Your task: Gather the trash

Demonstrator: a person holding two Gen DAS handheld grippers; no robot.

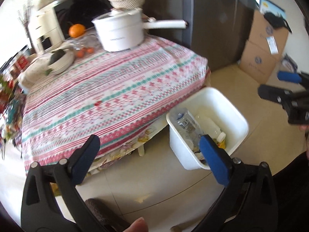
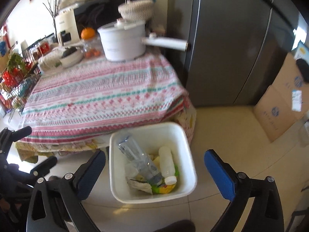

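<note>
A white bin (image 2: 185,141) stands on the floor by the table's corner; it also shows in the left wrist view (image 1: 237,116). It holds a clear plastic bottle (image 2: 139,158), a white bottle (image 2: 167,161), wrappers and a yellow-green packet (image 2: 164,188). My right gripper (image 2: 154,166) is open and empty, its blue pads either side of the bin, above it. My left gripper (image 1: 149,150) is open and empty, over the table's edge left of the bin. The right gripper shows at the right edge of the left wrist view (image 1: 285,89).
A table with a striped pink cloth (image 1: 108,96) carries a white pot (image 1: 121,32), a bowl (image 1: 59,60), an orange (image 1: 76,30) and a glass dish. A grey fridge (image 2: 231,44) stands behind, with cardboard boxes (image 2: 280,100) at the right. A wire rack (image 2: 17,81) stands at the left.
</note>
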